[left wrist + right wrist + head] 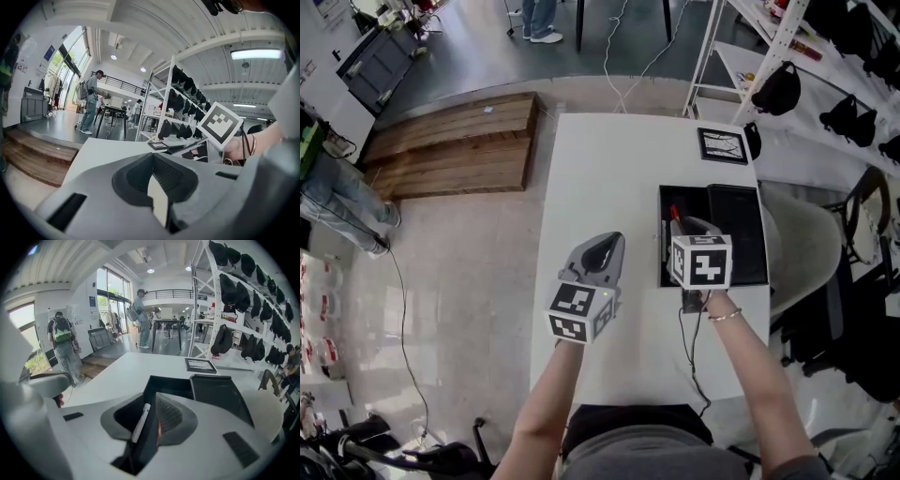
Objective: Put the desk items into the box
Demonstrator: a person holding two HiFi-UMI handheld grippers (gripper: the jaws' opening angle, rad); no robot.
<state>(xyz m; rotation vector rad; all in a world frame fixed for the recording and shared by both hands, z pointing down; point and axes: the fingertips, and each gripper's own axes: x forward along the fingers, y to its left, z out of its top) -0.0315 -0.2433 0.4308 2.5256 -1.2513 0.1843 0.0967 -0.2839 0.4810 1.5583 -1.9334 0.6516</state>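
Overhead, right tool (692, 227) above the black box (689, 199) on the white table (609, 159), jaws slightly apart, gripping nothing, white pen (140, 421) and a red item (675, 213) lying inside the box, left tool (604, 247) just beside over bare table, narrowly open, empty.

The hall is bright, with daylight from tall windows (70, 61) and a glowing strip lamp (257, 54) on the ceiling. The white bench (609, 169) is evenly lit, almost glaring, and carries only faint shadows. The inside of the black box (741, 234) stays dark. Both gripper views bulge strongly, ringed by black corners, and whatever sits nearest the lens looks soft. The head view is sharp.
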